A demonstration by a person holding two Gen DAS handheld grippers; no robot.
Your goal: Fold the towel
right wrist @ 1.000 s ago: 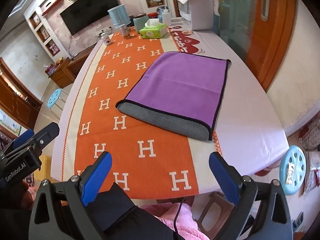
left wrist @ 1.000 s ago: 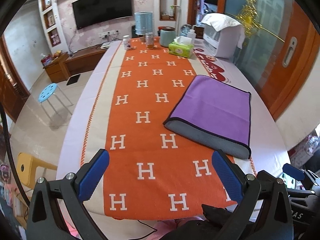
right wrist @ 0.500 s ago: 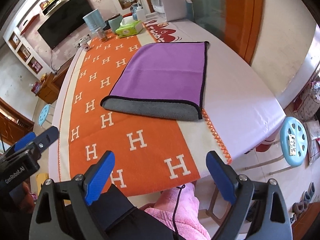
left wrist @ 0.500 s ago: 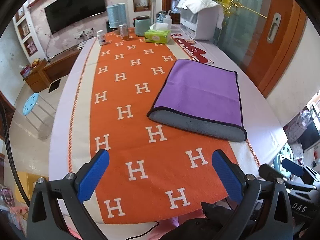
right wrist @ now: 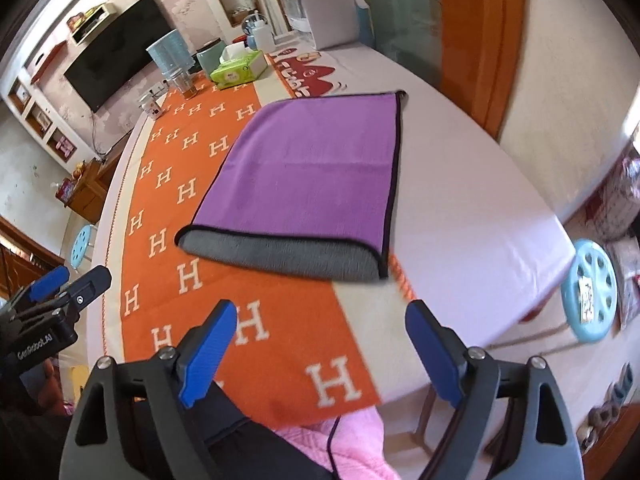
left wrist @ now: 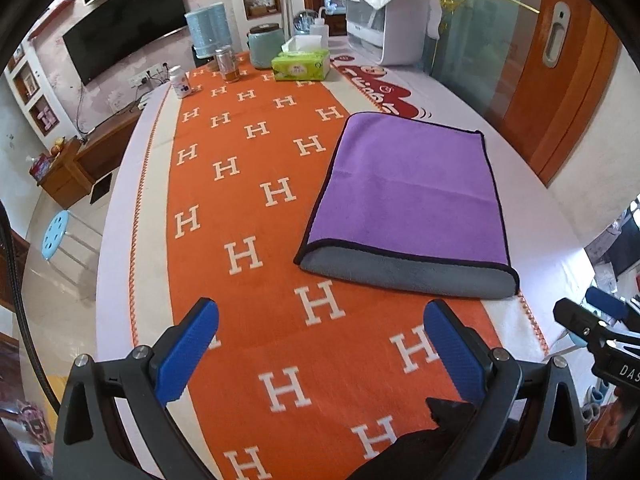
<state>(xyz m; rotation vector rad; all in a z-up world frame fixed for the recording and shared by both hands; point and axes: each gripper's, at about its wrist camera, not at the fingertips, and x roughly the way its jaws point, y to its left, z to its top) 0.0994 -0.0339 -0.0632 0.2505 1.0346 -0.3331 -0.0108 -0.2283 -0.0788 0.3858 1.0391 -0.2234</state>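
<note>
A purple towel with black trim lies folded flat on the table, its grey underside showing along the near edge; it also shows in the right wrist view. My left gripper is open and empty above the orange cloth, short of the towel's near edge. My right gripper is open and empty near the table's front edge, short of the towel's near right corner. The right gripper's tip shows at the far right of the left wrist view, and the left gripper at the far left of the right wrist view.
An orange H-patterned runner covers the white table. At the far end stand a green tissue box, a jar, a pill bottle, a teal pot and a white appliance. A blue stool stands right of the table.
Both grippers have moved forward toward the towel and stayed open. The towel has not moved.
</note>
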